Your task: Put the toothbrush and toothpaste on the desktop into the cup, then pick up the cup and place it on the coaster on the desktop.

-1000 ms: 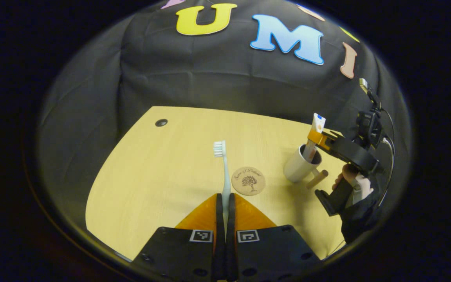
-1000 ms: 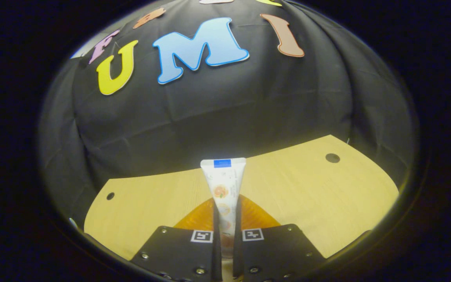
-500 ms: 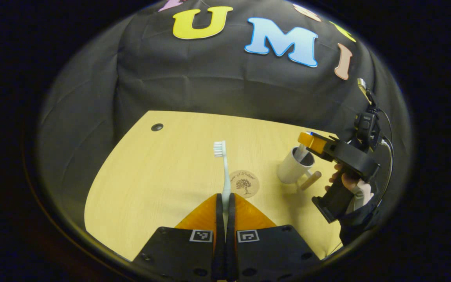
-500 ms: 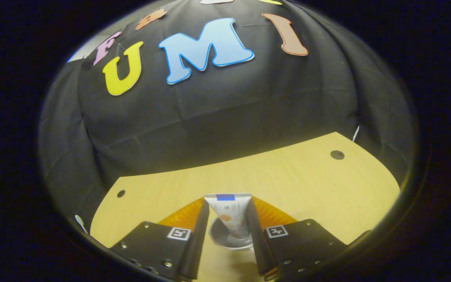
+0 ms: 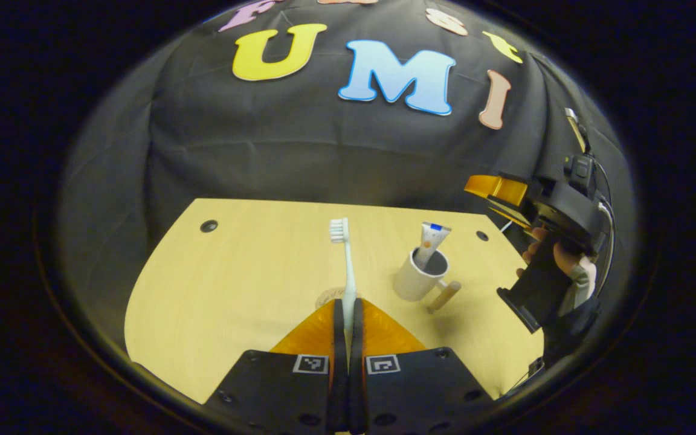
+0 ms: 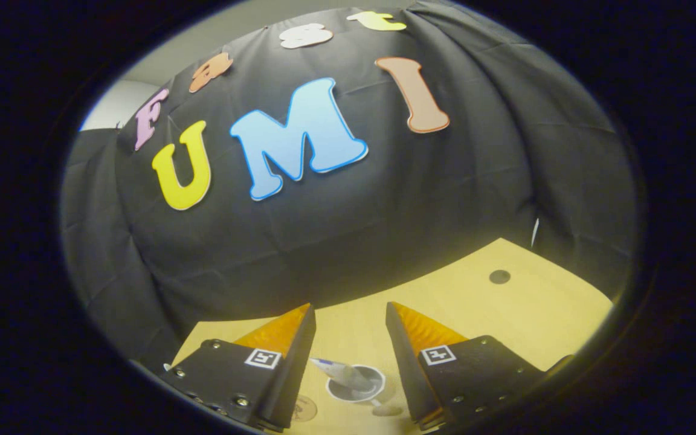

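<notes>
Toothpaste (image 5: 431,240) is in: it stands tilted in the white cup (image 5: 415,279), crimped end poking above the rim, so the first half of the loading job looks done. The cup sits on the table (image 5: 245,266) toward the right, its wooden handle pointing near-right. The right claw (image 6: 348,326) has its fingers spread apart and empty, and in the right gripper view the cup with the tube sits low between them, apart from both fingers, with no contact. From the left gripper view that same claw is held by a hand (image 5: 556,257) up and to the right of the cup, well clear of it. The left claw (image 5: 346,326) is clamped together on the toothbrush (image 5: 344,266), bristles pointing to the far side, the cup lying just right of it. The coaster (image 5: 331,297) peeks out just beyond the left claw's tips, left of the cup. What's left, by my read: brush into the cup, then the cup onto the coaster.
</notes>
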